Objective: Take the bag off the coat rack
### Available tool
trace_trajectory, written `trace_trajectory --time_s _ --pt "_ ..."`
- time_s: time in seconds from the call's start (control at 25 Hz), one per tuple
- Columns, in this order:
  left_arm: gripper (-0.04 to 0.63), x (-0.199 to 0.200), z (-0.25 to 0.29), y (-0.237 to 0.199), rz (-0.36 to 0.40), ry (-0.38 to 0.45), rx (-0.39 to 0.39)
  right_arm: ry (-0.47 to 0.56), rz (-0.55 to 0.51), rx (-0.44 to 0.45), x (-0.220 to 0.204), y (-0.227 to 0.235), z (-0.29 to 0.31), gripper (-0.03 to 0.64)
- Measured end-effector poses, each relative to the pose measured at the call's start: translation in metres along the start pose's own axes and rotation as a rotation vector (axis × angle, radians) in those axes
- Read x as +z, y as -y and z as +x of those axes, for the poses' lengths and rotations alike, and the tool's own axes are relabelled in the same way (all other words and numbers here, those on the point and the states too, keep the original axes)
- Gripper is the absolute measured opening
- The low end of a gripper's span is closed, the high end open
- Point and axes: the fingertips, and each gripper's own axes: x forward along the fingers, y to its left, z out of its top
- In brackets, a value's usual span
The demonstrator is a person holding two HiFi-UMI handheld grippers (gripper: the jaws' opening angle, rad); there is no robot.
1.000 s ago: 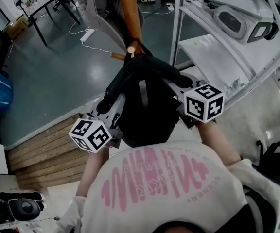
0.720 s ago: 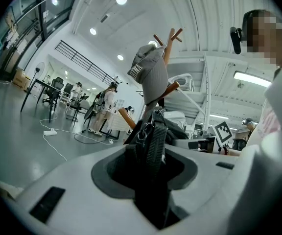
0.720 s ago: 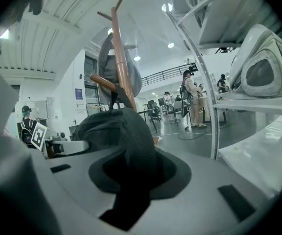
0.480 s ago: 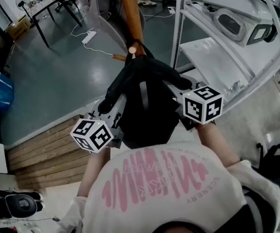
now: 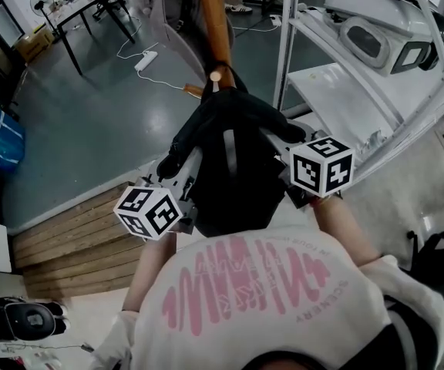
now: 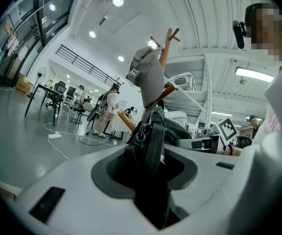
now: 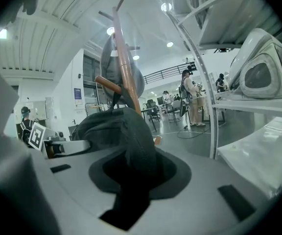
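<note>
Grey concrete floor (image 5: 91, 122) on the left is wide open. My left claw (image 6: 150, 153) pinches the strap of the black fabric bag (image 5: 233, 176), which hangs between both claws, its top at a peg of the brown wooden coat rack (image 5: 213, 21). The right claw (image 7: 131, 173) is clamped on its fabric. White metal shelving (image 5: 286, 45) crowds in close on the right.

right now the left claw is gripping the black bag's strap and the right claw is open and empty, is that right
Not quite: the right claw is not open and empty. The right gripper view shows it shut on fabric of the black bag. The left claw is gripping the strap, as you said.
</note>
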Motion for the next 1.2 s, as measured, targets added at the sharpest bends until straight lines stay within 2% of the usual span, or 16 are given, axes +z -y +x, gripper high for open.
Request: trace_trajectory --time_s 0.68,1.2 --pt "0.121 0.012 -0.019 0.016 0.029 0.036 -0.016 0.023 -0.031 0.003 0.01 -0.02 -0.021 0.095" --pt "0.119 0.019 -0.039 0.024 0.053 0.041 -0.06 0.032 -0.041 -0.008 0.01 -0.042 -0.036 0.091"
